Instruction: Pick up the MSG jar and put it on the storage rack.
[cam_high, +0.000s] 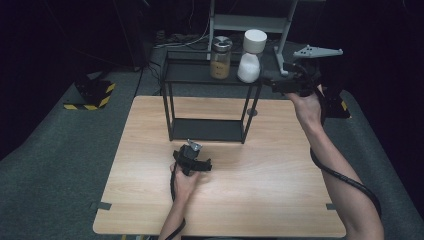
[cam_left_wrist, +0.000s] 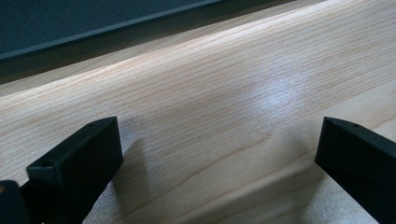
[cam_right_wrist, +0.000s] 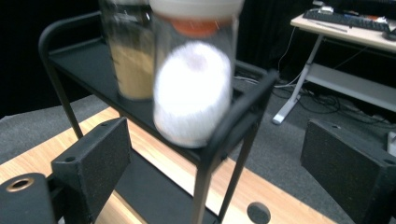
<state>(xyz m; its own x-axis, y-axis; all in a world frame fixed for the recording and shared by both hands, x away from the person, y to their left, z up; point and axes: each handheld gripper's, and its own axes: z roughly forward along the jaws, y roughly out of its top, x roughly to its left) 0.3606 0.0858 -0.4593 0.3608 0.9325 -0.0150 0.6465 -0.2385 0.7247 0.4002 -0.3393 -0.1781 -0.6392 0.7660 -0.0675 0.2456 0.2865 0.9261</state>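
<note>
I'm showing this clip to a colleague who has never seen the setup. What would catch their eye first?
Probably the white-lidded jar of white stuff on the top shelf of the black wire rack, beside a jar of tan grains. The right gripper is raised toward the white jar with its jaws open and nothing between them yet. The left gripper rests low on the wooden table in front of the rack, also open.

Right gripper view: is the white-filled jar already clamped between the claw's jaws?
No. The white-filled jar stands on the black rack's top shelf, ahead of the open right claw, clear of both jaws.
</note>
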